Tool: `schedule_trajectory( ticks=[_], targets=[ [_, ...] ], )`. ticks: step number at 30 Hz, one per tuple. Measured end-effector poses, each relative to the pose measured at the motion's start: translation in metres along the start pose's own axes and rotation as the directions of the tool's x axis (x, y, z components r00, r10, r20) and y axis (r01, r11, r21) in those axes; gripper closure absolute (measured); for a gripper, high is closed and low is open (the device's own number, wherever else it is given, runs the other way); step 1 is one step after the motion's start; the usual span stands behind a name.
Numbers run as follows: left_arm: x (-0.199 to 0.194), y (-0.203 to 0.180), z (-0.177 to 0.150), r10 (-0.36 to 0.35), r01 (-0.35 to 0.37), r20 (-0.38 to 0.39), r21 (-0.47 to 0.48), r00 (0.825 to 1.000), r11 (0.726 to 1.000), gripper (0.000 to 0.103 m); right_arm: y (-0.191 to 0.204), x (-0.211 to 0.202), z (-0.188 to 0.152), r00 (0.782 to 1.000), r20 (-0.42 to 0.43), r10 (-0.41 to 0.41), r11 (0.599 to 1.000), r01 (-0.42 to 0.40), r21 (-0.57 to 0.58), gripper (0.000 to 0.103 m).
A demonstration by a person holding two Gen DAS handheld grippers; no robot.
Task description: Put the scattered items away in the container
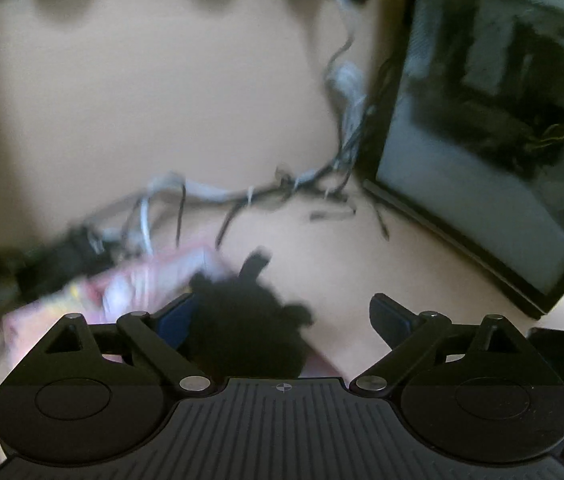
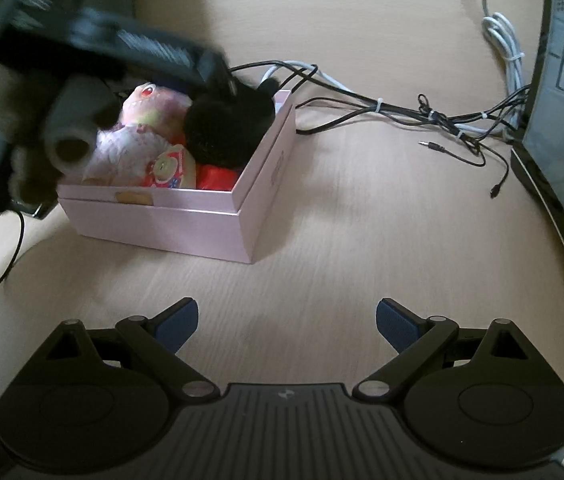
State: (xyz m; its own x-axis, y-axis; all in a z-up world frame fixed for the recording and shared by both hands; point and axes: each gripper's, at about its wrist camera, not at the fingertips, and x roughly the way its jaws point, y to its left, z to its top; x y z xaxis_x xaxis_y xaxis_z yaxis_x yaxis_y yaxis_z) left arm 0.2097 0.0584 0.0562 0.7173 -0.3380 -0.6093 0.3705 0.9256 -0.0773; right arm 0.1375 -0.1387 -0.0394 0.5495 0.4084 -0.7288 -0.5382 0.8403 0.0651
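Pale wood surface (image 2: 362,220) carries everything. Left claw (image 1: 282,316), jaws spread, hangs over the black plush toy (image 2: 227,124), which sits in the pink box (image 2: 185,224). Soft and light, it should squash; grip its middle. Right claw (image 2: 286,324), spread empty, is well short of the pink box.

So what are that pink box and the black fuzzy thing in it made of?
The pink box looks like matte cardboard: crisp straight edges, thin walls and a flat, dull surface. The black fuzzy toy seems to be plush fabric: its outline is soft and fuzzy with no shine, though details are dark.
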Motion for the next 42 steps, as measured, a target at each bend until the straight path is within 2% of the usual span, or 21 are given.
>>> schedule_trajectory(
  ticks=[1,3,6,9,14,16,18,20,23,26,29,30,32,34,37,39,42],
  targets=[
    [-0.006,-0.002,0.003,0.023,-0.023,0.025,0.015,0.999,1.000,0.006,0.000,0.002,0.001,1.000,-0.006,0.002,1.000,-0.002,-0.001,0.007],
    [-0.005,0.004,0.010,0.039,-0.038,0.039,-0.017,0.998,0.999,0.005,0.002,0.004,0.001,1.000,-0.012,0.003,1.000,-0.003,-0.008,0.007],
    [0.014,0.018,0.013,0.050,-0.053,-0.032,-0.090,0.998,0.995,0.005,0.005,0.004,0.002,1.000,0.000,-0.008,0.999,0.008,-0.033,0.007],
    [0.042,0.030,0.011,0.013,-0.027,-0.109,-0.131,0.994,0.991,0.005,0.006,0.004,0.004,1.000,0.006,-0.018,0.999,0.018,-0.049,0.007],
    [0.063,0.039,0.020,-0.033,0.017,-0.121,-0.134,0.992,0.991,0.003,0.002,0.014,0.005,0.999,-0.023,-0.026,0.999,0.025,-0.037,0.006],
    [0.073,0.045,0.023,-0.073,0.054,-0.131,-0.143,0.989,0.988,0.002,0.000,0.017,0.006,0.999,-0.026,-0.032,0.999,0.031,-0.031,0.006],
    [0.080,0.047,0.024,-0.062,0.043,-0.138,-0.137,0.988,0.990,0.002,0.001,0.017,0.008,0.999,-0.015,-0.037,0.999,0.037,-0.036,0.006],
    [0.072,0.046,0.026,-0.043,0.025,-0.122,-0.143,0.992,0.989,0.003,0.002,0.016,0.011,0.999,0.000,-0.039,0.998,0.039,-0.044,0.006],
    [0.041,0.045,0.026,-0.055,0.047,-0.046,-0.161,0.997,0.986,0.002,0.002,0.016,0.015,1.000,0.011,-0.023,0.998,0.024,-0.051,0.005],
    [0.027,0.043,0.021,-0.133,0.124,-0.028,-0.203,0.991,0.971,0.002,0.004,0.023,0.016,1.000,-0.007,-0.001,0.998,0.000,-0.059,0.005],
    [0.029,0.036,0.013,-0.061,0.042,-0.086,-0.201,0.994,0.979,0.002,0.006,0.026,0.017,1.000,-0.012,0.011,0.997,-0.011,-0.080,0.005],
    [0.023,0.035,0.013,-0.033,0.017,-0.085,-0.190,0.996,0.982,0.002,0.007,0.023,0.018,1.000,-0.001,0.009,0.996,-0.009,-0.088,0.005],
    [-0.006,0.043,0.015,0.018,-0.021,-0.017,-0.207,1.000,0.978,0.002,0.006,0.017,0.019,0.999,0.034,0.013,0.997,-0.010,-0.082,0.005],
    [-0.040,0.060,0.014,0.091,-0.080,0.030,-0.248,0.995,0.965,0.002,0.003,0.017,0.022,0.998,0.046,0.031,0.997,-0.028,-0.068,0.005],
    [-0.073,0.077,-0.002,0.205,-0.192,0.013,-0.300,0.979,0.934,0.002,0.010,0.025,0.025,0.997,0.049,0.057,0.993,-0.051,-0.109,0.005],
    [-0.081,0.091,-0.012,0.224,-0.222,-0.035,-0.354,0.974,0.909,0.002,0.020,0.035,0.029,0.997,0.046,0.065,0.985,-0.057,-0.160,0.005],
    [-0.083,0.107,-0.037,0.202,-0.227,-0.105,-0.468,0.974,0.854,0.002,0.028,0.044,0.034,0.998,0.051,0.043,0.977,-0.031,-0.210,0.005]
  ],
)
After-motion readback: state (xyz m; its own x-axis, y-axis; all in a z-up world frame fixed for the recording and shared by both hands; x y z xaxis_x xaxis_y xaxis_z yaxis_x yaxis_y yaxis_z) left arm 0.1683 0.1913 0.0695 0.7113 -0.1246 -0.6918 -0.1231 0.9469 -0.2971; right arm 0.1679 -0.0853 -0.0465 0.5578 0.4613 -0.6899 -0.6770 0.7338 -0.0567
